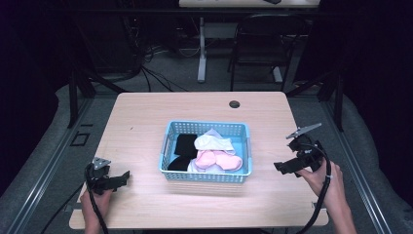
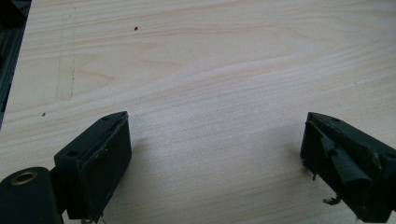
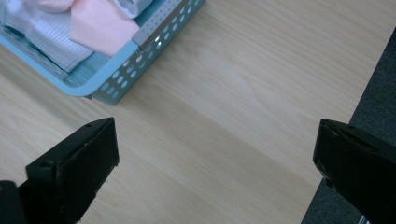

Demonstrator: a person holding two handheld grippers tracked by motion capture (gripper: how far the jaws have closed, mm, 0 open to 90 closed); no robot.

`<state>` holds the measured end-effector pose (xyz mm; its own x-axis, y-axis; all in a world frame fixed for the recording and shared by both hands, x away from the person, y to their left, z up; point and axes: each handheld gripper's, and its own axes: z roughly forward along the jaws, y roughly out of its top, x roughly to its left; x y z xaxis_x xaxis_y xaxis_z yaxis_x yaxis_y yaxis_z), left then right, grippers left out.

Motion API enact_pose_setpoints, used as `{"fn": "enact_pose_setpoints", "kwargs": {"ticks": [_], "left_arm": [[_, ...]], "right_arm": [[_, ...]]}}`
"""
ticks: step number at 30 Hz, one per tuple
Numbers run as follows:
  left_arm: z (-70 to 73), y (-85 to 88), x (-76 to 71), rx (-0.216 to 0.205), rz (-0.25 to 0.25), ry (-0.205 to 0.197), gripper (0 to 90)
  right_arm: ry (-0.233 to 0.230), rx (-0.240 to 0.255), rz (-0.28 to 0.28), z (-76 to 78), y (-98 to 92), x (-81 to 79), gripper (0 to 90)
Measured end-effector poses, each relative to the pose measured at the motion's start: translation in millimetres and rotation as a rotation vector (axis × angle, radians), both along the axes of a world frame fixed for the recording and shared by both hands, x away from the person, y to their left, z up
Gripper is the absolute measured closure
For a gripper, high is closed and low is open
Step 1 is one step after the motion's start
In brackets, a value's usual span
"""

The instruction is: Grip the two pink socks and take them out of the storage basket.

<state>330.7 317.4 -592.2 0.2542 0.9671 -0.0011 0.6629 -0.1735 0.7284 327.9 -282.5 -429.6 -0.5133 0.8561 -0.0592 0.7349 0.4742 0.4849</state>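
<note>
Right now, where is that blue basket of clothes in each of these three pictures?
High view: the blue basket sits mid-table, between the left gripper and the right gripper.
Left gripper view: bare wooden table ahead of the jaws; the basket is not in it.
Right gripper view: a corner of the basket at upper left, with pink cloth inside.
Shared landmark: the light wood tabletop.

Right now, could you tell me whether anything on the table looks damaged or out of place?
One thing: in the left gripper view, the pad on one jaw of the left tool looks frayed, with a loose strip peeling off. The blue basket sits square, and its socks stay inside.
</note>
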Motion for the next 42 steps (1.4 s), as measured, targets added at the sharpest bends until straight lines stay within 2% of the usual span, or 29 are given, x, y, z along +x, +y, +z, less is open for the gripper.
{"fn": "enact_pose_setpoints", "kwargs": {"ticks": [9, 10, 14, 16, 20, 21, 26, 27, 32, 37, 38, 40, 42], "left_arm": [[-0.1, -0.1, 0.0, -0.002, 0.001, -0.001, 8.7], [0.0, -0.1, 0.0, -0.001, 0.001, -0.001, 8.7], [0.0, 0.1, 0.0, 0.000, -0.001, 0.000, 8.7], [0.0, -0.1, 0.0, -0.001, 0.001, 0.000, 8.7], [0.0, 0.0, 0.0, 0.000, 0.000, 0.000, 8.7], [0.0, 0.1, 0.0, 0.000, 0.000, 0.000, 8.7], [0.0, 0.1, 0.0, 0.000, 0.000, 0.000, 8.7], [0.0, 0.1, 0.0, 0.000, 0.000, 0.000, 8.7], [0.0, 0.0, 0.0, 0.000, 0.000, 0.000, 8.7], [0.1, 0.0, 0.0, 0.001, 0.000, 0.001, 8.7], [0.1, 0.0, 0.0, 0.001, 0.000, 0.001, 8.7], [0.0, -0.1, 0.0, -0.001, 0.001, -0.001, 8.7], [0.0, 0.0, 0.0, 0.000, 0.000, 0.000, 8.7]], "right_arm": [[0.045, -0.017, 0.059, 10.5, 21.3, 22.4, 0.0], [0.053, -0.035, 0.067, 12.1, 24.4, 25.3, 0.0], [0.055, -0.039, 0.085, 14.7, 33.7, 31.1, 0.0], [0.066, -0.056, 0.116, 17.4, 44.9, 36.4, 0.0], [0.067, -0.055, 0.141, 18.7, 56.9, 40.9, 0.0], [0.078, -0.057, 0.159, 18.9, 65.4, 43.5, 0.0], [0.099, -0.058, 0.200, 16.1, 85.0, 49.4, 0.0], [0.113, -0.072, 0.215, 16.2, 89.8, 51.2, 0.0], [0.132, -0.058, 0.242, 12.5, 105.0, 56.5, 0.0], [0.168, -0.046, 0.279, 3.8, 125.7, 64.7, 0.0], [0.168, -0.046, 0.279, 3.8, 125.7, 64.7, 0.0], [0.204, -0.059, 0.296, -2.4, 135.1, 69.8, 0.0], [0.209, -0.052, 0.298, -4.7, 137.3, 70.9, 0.0]]}}
